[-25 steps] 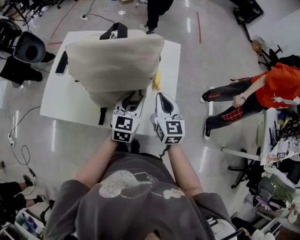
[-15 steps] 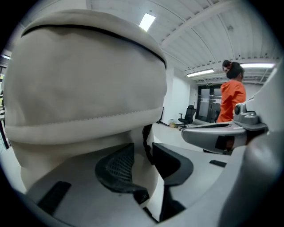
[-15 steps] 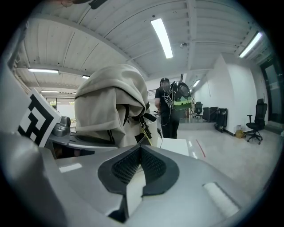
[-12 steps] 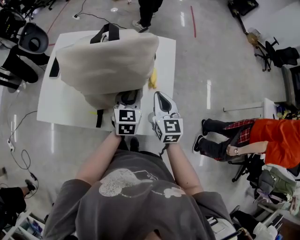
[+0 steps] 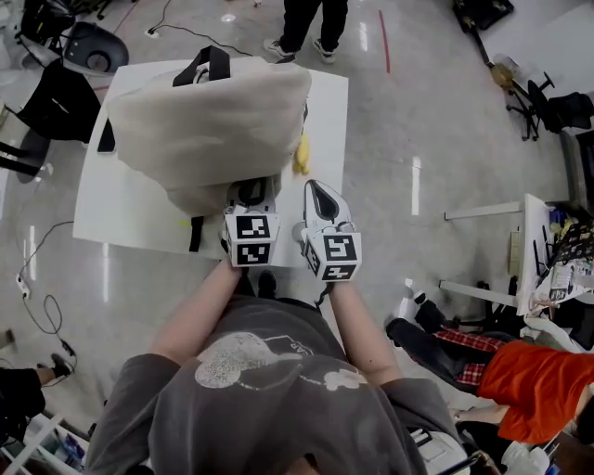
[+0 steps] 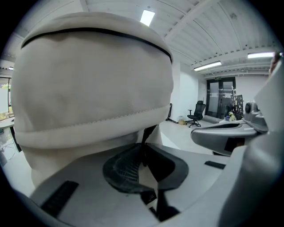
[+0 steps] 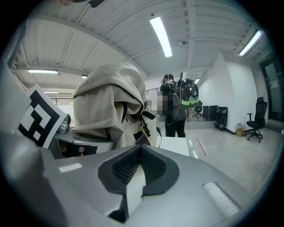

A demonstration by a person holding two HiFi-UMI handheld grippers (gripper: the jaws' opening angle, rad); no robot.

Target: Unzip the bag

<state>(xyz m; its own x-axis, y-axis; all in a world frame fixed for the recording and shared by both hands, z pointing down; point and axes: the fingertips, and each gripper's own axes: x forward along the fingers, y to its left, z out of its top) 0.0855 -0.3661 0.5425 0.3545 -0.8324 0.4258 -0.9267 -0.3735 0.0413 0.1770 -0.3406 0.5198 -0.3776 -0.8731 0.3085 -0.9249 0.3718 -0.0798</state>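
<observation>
Both beside bag (image 5: pixel 209 121): left tool (image 6: pixel 143 153) just closed on black pull (image 6: pixel 147 136); right tool (image 7: pixel 138 156) shut

There is one cream bag (image 5: pixel 209 121), one white counter (image 5: pixel 329 139), one yellow tag (image 5: pixel 302 156) and one black pull tab (image 6: pixel 144 137). Two grippers show, the left gripper (image 5: pixel 251 192) and the right gripper (image 5: pixel 315 188). Three people appear: the wearer (image 5: pixel 269 380), one standing person (image 5: pixel 306 23) and one person in orange (image 5: pixel 538 390).

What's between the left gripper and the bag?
A thin black strap from the bag runs into the left gripper, whose jaws have just been closing on it (left gripper view).
</observation>
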